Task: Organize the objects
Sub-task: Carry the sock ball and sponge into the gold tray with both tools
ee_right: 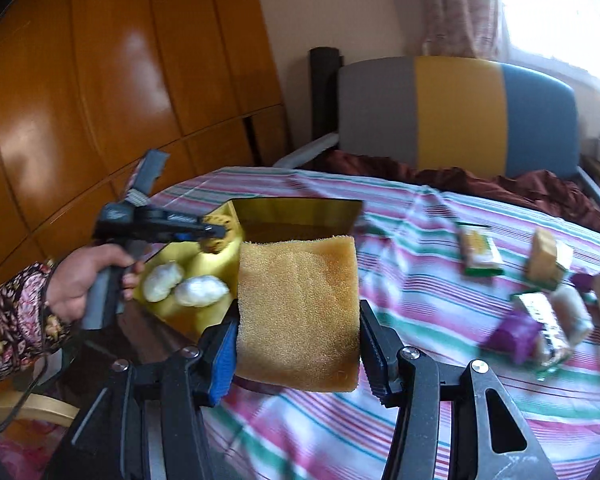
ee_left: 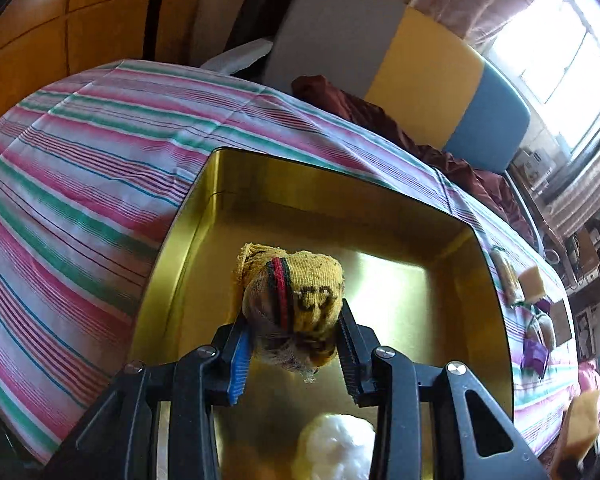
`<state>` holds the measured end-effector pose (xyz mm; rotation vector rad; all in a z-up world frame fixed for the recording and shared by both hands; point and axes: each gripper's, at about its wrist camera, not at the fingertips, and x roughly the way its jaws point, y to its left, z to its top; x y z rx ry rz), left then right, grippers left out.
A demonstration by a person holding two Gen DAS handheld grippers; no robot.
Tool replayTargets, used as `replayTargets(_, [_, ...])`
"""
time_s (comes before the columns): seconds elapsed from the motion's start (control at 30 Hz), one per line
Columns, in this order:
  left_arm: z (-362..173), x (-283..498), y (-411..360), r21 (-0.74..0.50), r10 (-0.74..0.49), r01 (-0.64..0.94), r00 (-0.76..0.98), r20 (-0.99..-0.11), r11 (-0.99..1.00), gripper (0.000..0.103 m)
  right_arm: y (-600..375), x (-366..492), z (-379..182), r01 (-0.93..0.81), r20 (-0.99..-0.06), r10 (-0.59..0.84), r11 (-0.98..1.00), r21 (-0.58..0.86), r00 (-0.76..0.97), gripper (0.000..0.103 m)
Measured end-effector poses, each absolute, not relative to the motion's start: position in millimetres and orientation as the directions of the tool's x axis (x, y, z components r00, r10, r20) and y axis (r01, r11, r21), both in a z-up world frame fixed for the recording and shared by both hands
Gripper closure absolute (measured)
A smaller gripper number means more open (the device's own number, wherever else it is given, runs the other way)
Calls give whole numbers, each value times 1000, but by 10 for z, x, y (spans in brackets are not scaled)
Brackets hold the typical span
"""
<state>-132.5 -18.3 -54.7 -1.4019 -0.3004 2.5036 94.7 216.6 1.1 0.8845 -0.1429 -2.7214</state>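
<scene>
My left gripper (ee_left: 294, 320) is shut on a rolled yellow sock (ee_left: 300, 292) with a red and black stripe, held over the gold metal tin (ee_left: 188, 216). A white ball (ee_left: 336, 448) lies in the tin below the sock. In the right wrist view my right gripper (ee_right: 298, 312) is shut on a yellow-brown sponge (ee_right: 296, 280), above the striped cloth just right of the tin (ee_right: 296, 212). There the left gripper (ee_right: 216, 236), held by a hand (ee_right: 84, 280), hangs over the tin, where two white balls (ee_right: 162, 280) lie side by side.
The striped cloth (ee_right: 420, 400) covers the table. At its right lie a green-wrapped packet (ee_right: 480, 256), a yellow block (ee_right: 546, 258), a purple piece (ee_right: 516, 336) and a white roll (ee_right: 572, 312). A grey, yellow and blue chair back (ee_right: 456, 112) and maroon fabric (ee_right: 500, 188) stand behind; a wooden wardrobe (ee_right: 100, 100) is left.
</scene>
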Motion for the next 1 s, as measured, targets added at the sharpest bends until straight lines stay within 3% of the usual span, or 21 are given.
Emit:
replayTargets(0.13, [-604, -1417, -201, -280, 295, -106, -494, -818, -954, 65, 1992, 883, -37, 254, -575, -315, -949, 188, -755, 49])
replayTargets(0.4, [-632, -1396, -253, -294, 288, -66, -484, -826, -954, 54, 1797, 813, -82, 268, -596, -336, -942, 203, -729, 49])
replayTargets(0.57, [-519, -1220, -326, -314, 294, -58, -539, -789, -948, 47, 1713, 701, -120, 268, -620, -336, -942, 204, -709, 49])
replayTargets(1.0, [103, -861, -623, -350, 216, 28, -740, -637, -936, 47, 1456, 205, -253, 224, -712, -264, -963, 151, -651, 48])
